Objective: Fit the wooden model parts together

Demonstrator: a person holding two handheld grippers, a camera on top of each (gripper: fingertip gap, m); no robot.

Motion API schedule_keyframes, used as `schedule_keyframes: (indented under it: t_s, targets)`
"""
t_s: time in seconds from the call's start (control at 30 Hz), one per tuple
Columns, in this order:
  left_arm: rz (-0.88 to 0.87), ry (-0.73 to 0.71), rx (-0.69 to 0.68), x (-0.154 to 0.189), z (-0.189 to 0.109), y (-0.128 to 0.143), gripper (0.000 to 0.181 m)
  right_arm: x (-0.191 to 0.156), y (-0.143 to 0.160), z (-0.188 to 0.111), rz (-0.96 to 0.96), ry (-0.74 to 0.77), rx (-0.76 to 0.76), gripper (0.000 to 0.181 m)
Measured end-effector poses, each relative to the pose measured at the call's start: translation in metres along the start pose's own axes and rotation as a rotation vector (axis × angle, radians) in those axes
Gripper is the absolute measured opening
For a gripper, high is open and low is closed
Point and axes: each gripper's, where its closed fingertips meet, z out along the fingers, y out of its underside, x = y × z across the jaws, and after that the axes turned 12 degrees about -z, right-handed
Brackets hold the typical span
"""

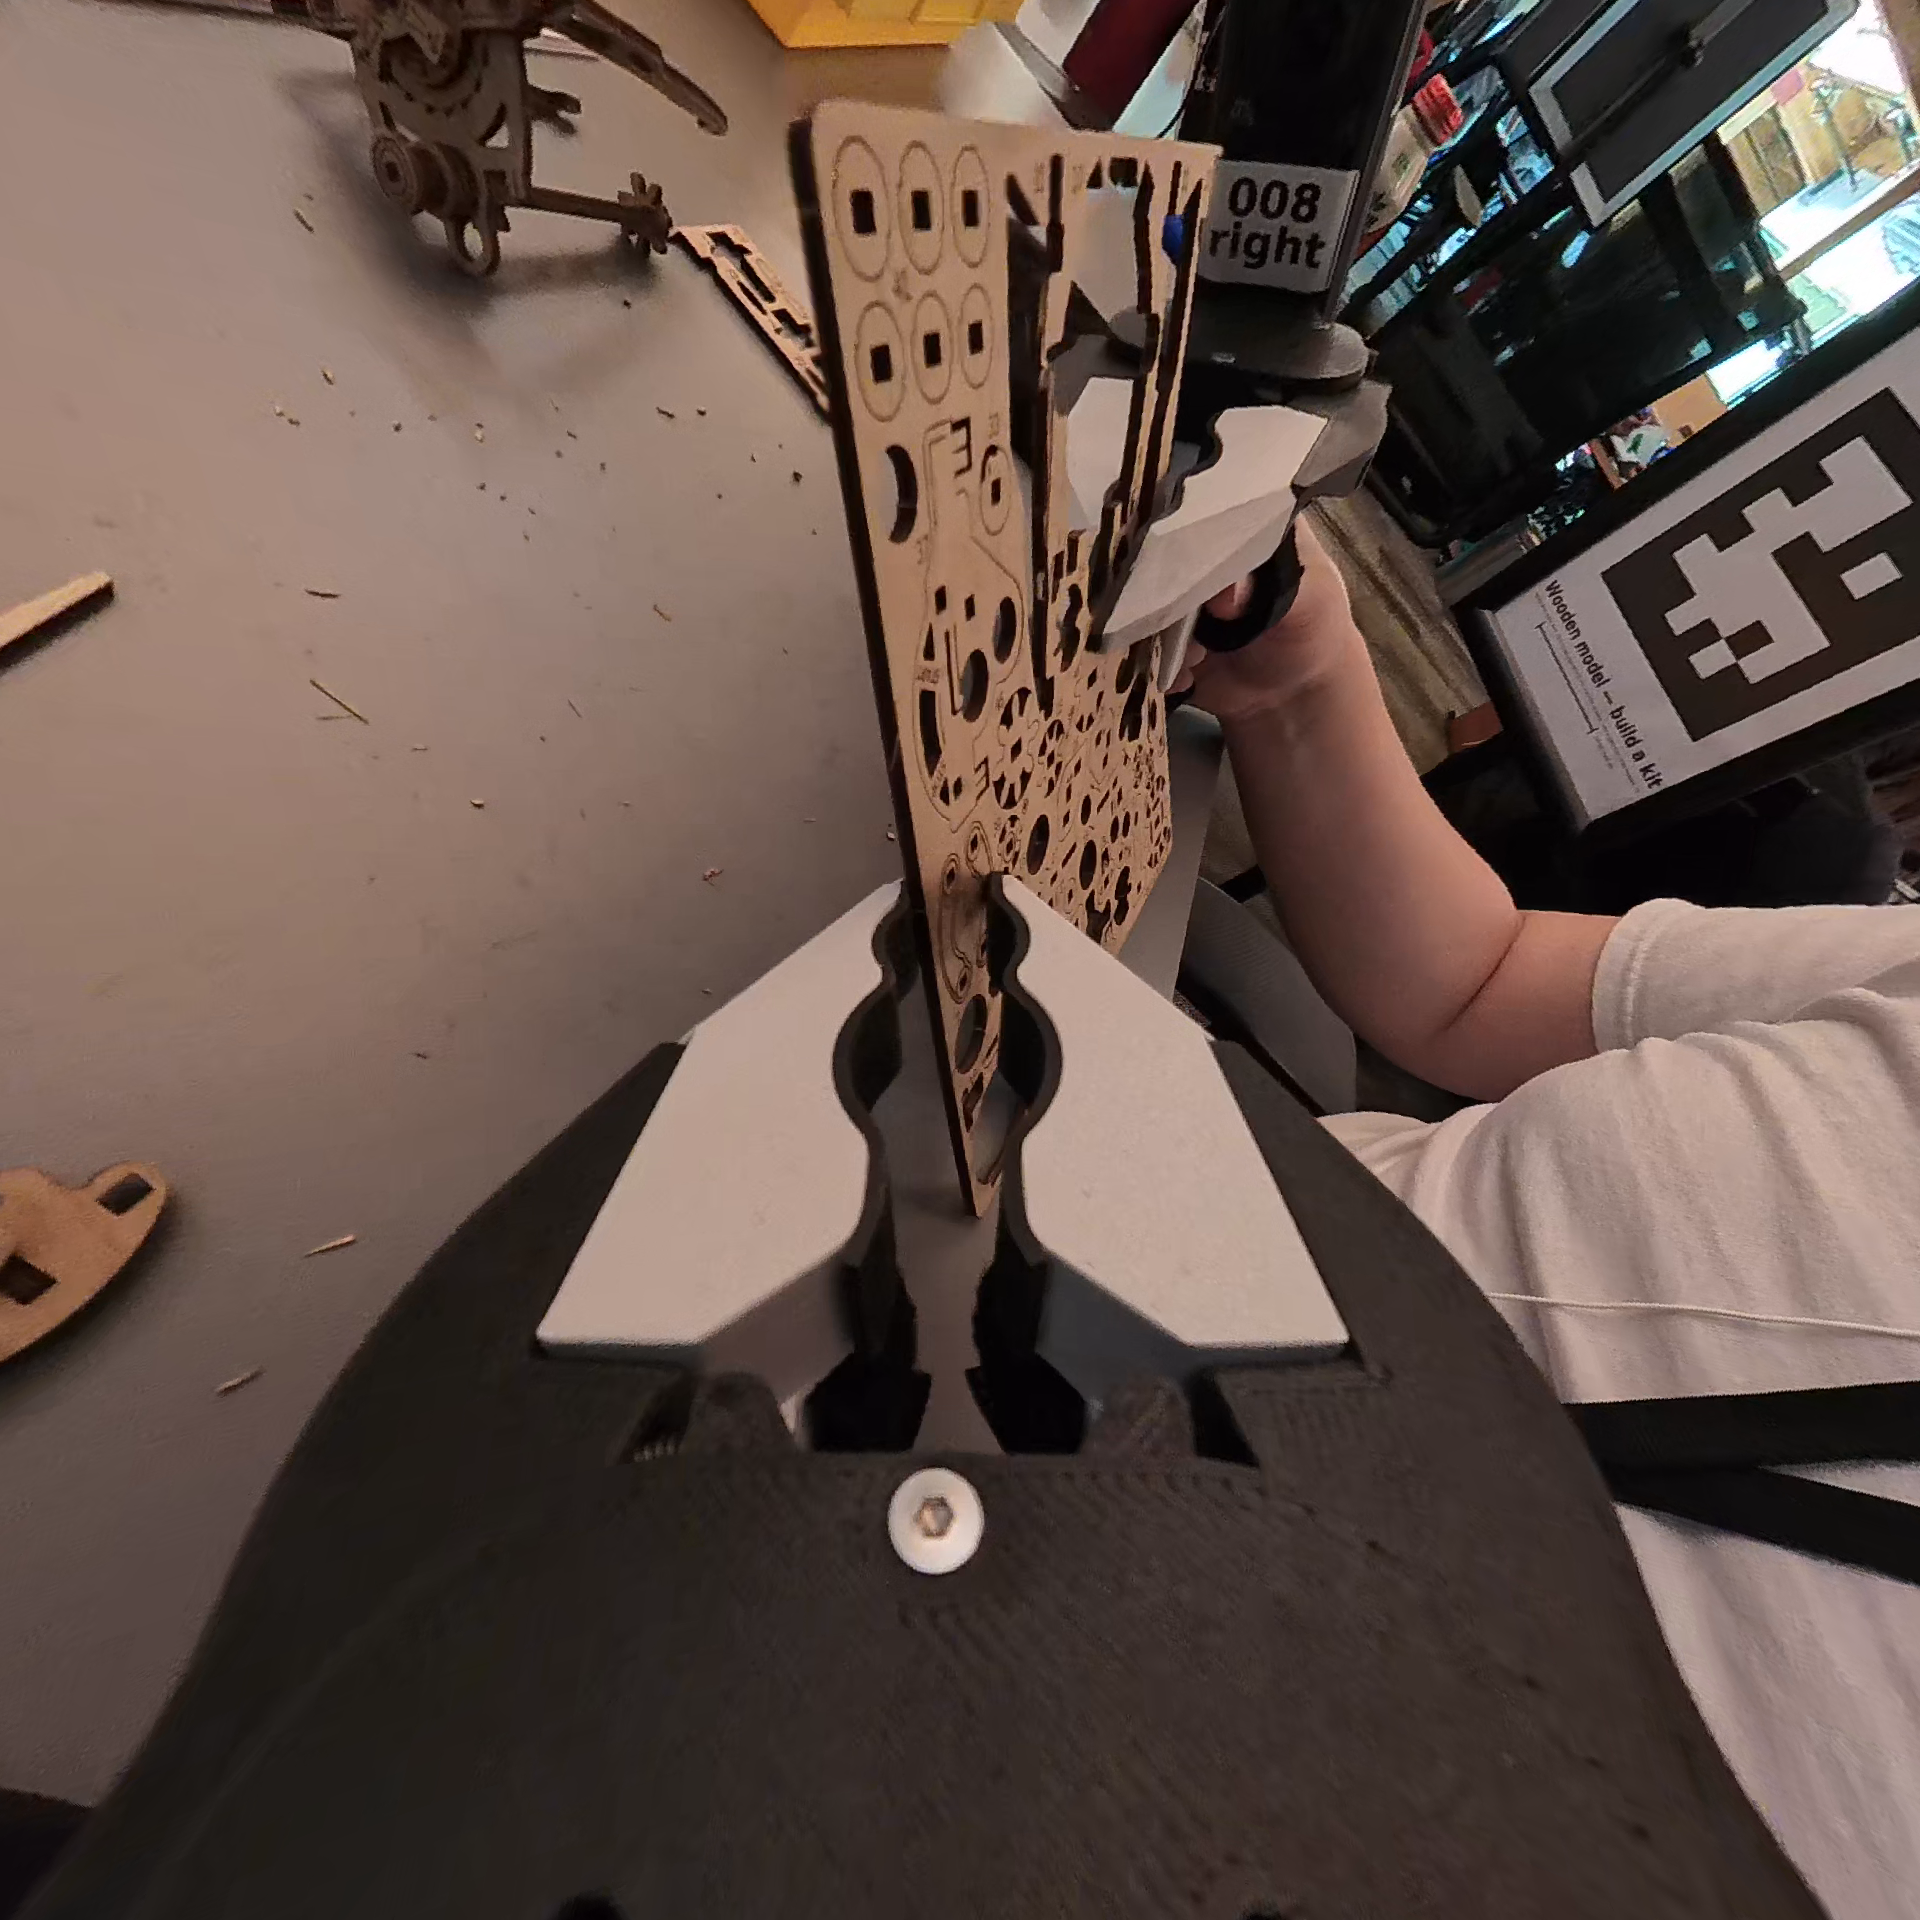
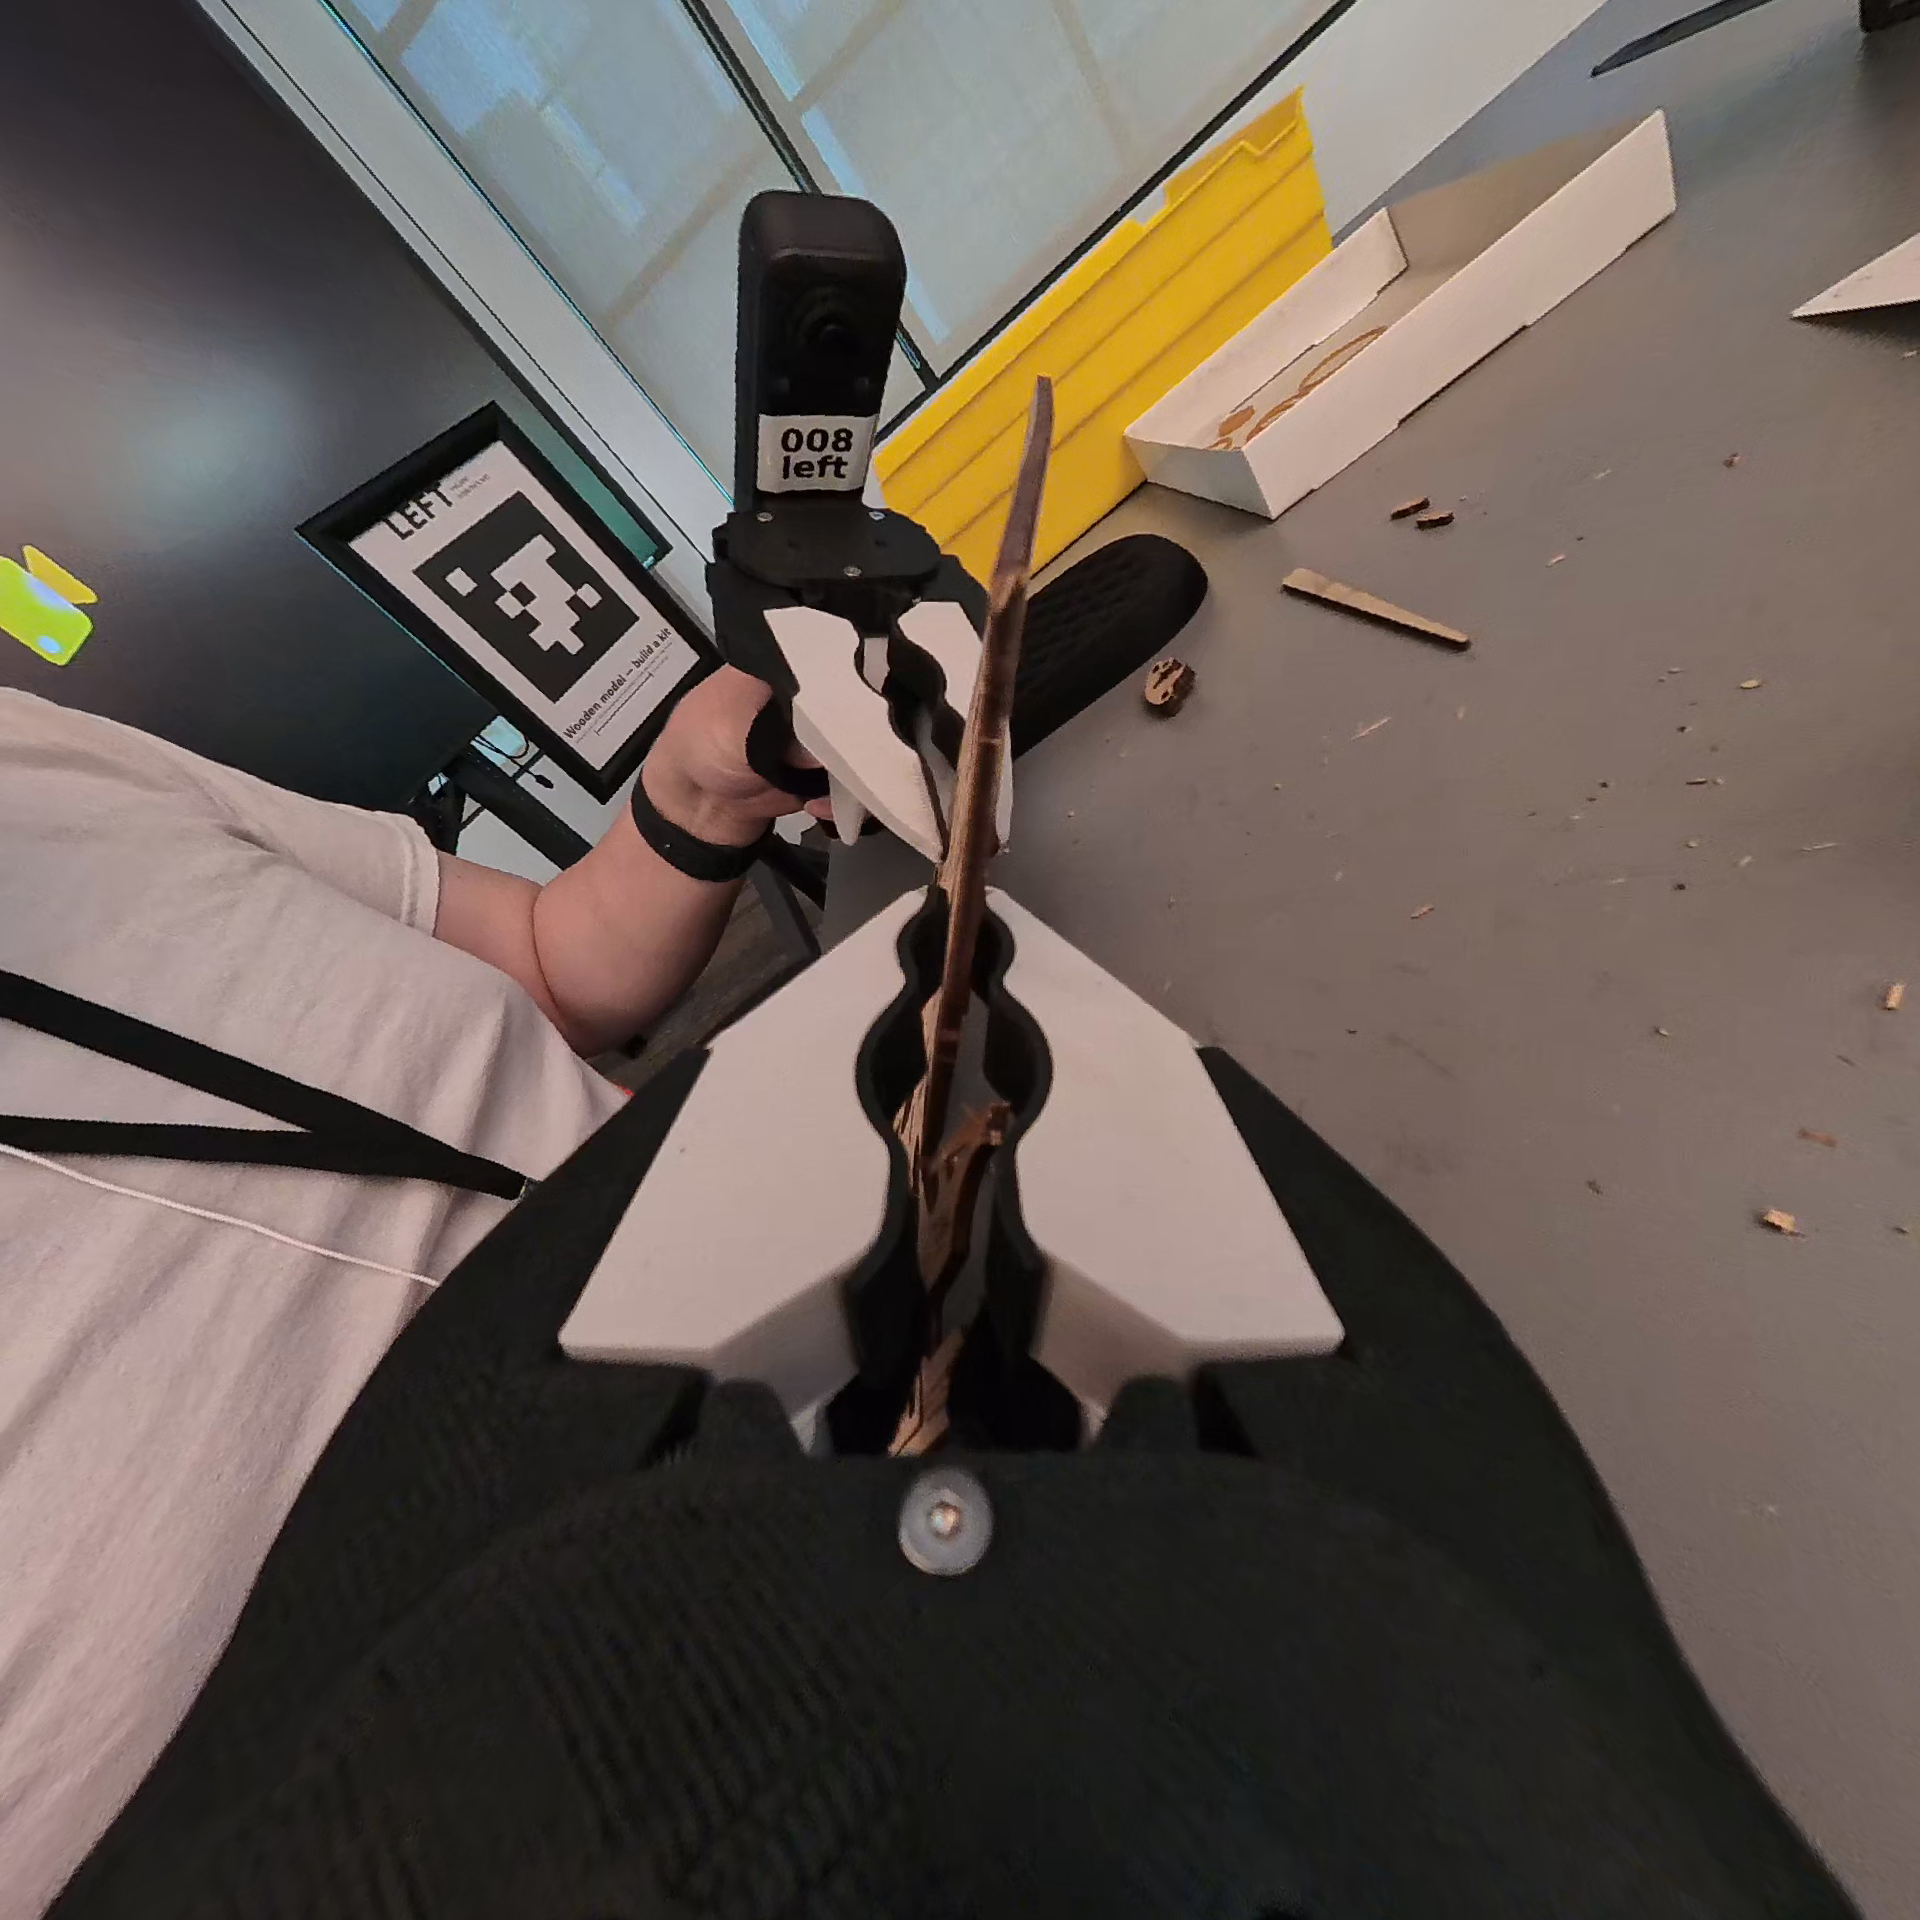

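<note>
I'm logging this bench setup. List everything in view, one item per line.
Wooden parts sheet: one, tan, held upright off the table between both grippers.
Assembled wooden model: one, brown, far table.
Loose wooden pieces: several, tan, on the grey table.
Yellow bin: one, table edge.
White box: one, beside the bin.
Marker signs: two, black-and-white, framed.
Left gripper: white fingers, shut on the sheet.
Right gripper: white fingers, shut on the sheet.

Both tongs (image 1: 951,894) (image 2: 961,904) clamped, facing.
</note>
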Motion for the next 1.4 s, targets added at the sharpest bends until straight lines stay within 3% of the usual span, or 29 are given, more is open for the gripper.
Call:
schedule_keyframes:
  t_s: [0.6, 0.73, 1.0, 1.4]
  targets:
    - [-0.074, -0.054, 0.009, -0.007, 0.002, -0.001, 0.012, 0.001, 0.001, 0.0, -0.046, 0.044, -0.008, 0.003]
    - [-0.022, -0.01, 0.052, 0.002, -0.002, -0.007, 0.011, -0.002, -0.005, -0.004, -0.015, -0.003, 0.048, 0.002]
    - [-0.097, 0.124, 0.086, 0.01, -0.004, -0.014, 0.008, -0.001, -0.008, -0.005, 0.013, -0.024, 0.077, 0.002]
    - [-0.087, 0.084, 0.092, 0.003, 0.001, -0.011, 0.008, 0.001, -0.003, -0.003, 0.013, -0.004, 0.044, 0.001]
